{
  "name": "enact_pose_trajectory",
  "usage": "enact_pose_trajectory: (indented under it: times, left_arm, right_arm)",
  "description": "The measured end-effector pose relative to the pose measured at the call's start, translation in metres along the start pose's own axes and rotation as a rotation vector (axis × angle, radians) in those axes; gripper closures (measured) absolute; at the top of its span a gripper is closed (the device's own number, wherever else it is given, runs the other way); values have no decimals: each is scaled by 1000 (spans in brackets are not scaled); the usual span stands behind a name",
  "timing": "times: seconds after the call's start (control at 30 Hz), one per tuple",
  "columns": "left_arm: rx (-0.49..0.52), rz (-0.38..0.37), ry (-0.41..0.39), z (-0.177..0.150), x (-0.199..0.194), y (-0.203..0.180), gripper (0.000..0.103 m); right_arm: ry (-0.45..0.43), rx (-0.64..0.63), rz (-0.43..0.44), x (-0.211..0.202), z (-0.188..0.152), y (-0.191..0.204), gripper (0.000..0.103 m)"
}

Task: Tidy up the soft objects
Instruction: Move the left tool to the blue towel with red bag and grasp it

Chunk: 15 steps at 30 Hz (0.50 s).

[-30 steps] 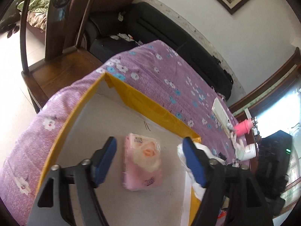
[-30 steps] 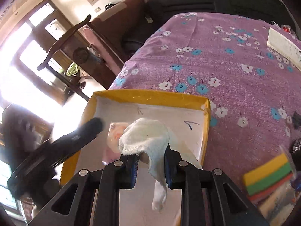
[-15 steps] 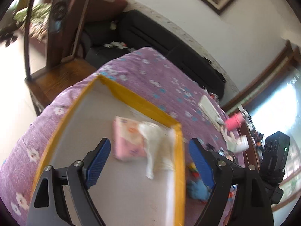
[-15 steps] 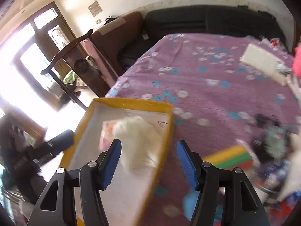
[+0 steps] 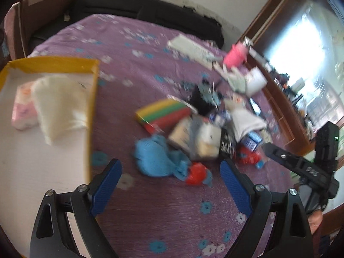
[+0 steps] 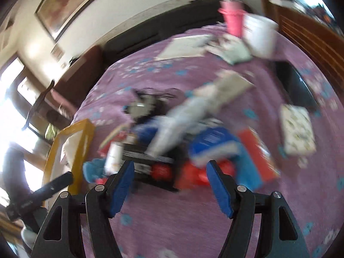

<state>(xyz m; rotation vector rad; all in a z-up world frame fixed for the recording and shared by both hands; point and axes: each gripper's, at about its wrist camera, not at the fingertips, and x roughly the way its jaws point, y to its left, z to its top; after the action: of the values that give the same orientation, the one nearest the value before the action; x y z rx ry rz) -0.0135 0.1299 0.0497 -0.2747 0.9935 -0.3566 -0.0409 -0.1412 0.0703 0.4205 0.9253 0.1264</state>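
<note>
Pictured above a purple flowered bedspread [image 5: 150, 68]: left gripper [image 5: 169, 185], blue pads spread wide and just widened further, nothing between them, hanging over bare cloth. Directly ahead of its fingertips, a crumpled blue cloth [image 5: 157, 159] with a red scrap [image 5: 196, 173] at its near edge. Beyond that, a blurred heap: a pale soft pack [image 5: 193, 137], a striped yellow, green and red stack [image 5: 163, 112], dark tangled items, a white piece of fabric [image 5: 245, 120]. Off to the gripper's left, a yellow-rimmed box [image 5: 91, 99] with a white floor, holding a pink tissue pack [image 5: 21, 111] and a white cloth [image 5: 60, 105] draped partly over it, the cloth reaching the box's near wall. Farther ahead and to the right, a pink cup [image 5: 235, 54] beside a white container [image 5: 255, 81]. Seen from the other side: right gripper [image 6: 171, 185], pads likewise parted and just opened, empty, released. Straight ahead of it, the same heap in heavy motion blur: red items [image 6: 193, 172] closest to the fingertips, a blue pack [image 6: 212, 144] just behind, a long pale fabric [image 6: 182, 118] lying across the top. To the right gripper's left, the box's yellow rim, and nearer, the dark body of the left gripper. To its right, a flowered white pack [image 6: 297, 129] lying apart on the spread. Contents of the heap too smeared to name further.
</note>
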Motion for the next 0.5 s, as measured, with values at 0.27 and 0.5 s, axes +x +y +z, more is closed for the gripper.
enact_pose_trajectory:
  times: [0.27, 0.5]
  left_arm:
    - [15, 164, 26, -4, 36, -13, 11]
    - [220, -141, 190, -46, 26, -52, 19]
  right_arm:
    - [-11, 82, 19, -11, -21, -50, 29]
    - [-21, 142, 34, -17, -29, -83, 29]
